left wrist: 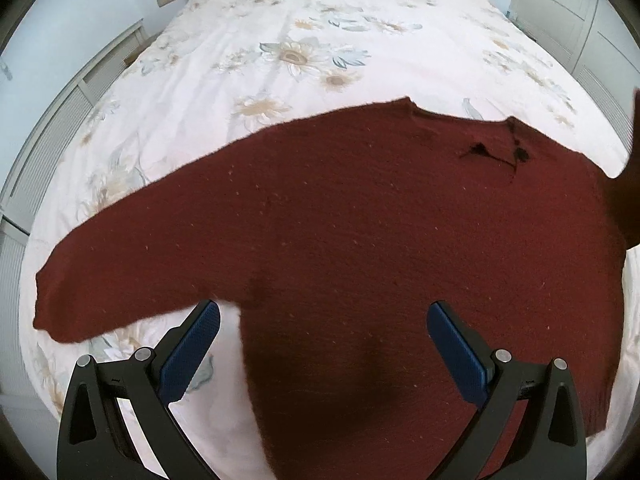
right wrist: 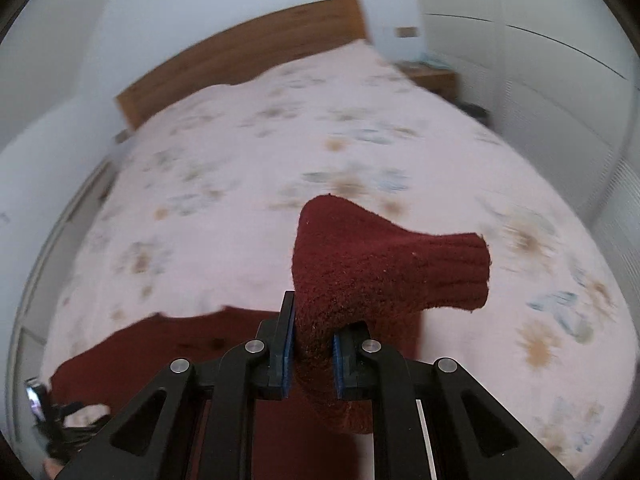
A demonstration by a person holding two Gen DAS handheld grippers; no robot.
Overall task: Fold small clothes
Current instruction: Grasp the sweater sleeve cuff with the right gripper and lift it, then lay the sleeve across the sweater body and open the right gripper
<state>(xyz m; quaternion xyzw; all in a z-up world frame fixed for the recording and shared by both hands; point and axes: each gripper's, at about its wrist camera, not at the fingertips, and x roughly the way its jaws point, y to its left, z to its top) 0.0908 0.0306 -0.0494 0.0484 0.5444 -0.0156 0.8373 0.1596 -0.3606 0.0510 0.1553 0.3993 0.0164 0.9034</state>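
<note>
Sweater (left wrist: pixel 360 220) sleeve (right wrist: pixel 384 272) pinched in raised right tool (right wrist: pixel 312 354); left tool (left wrist: pixel 323 320) hovers spread.

Bare bed (left wrist: pixel 320 12) lay open beyond the sweater (left wrist: pixel 360 220), up to the headboard (right wrist: pixel 240 56). The outstretched sleeve (left wrist: pixel 120 260) blocked the near left; cabinets (left wrist: pixel 60 128) flanked that side.

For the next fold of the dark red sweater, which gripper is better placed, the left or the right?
The right. The right gripper already has its jaws shut on the sweater sleeve, lifted above the bed. The left gripper hangs open over the sweater body, holding nothing.
</note>
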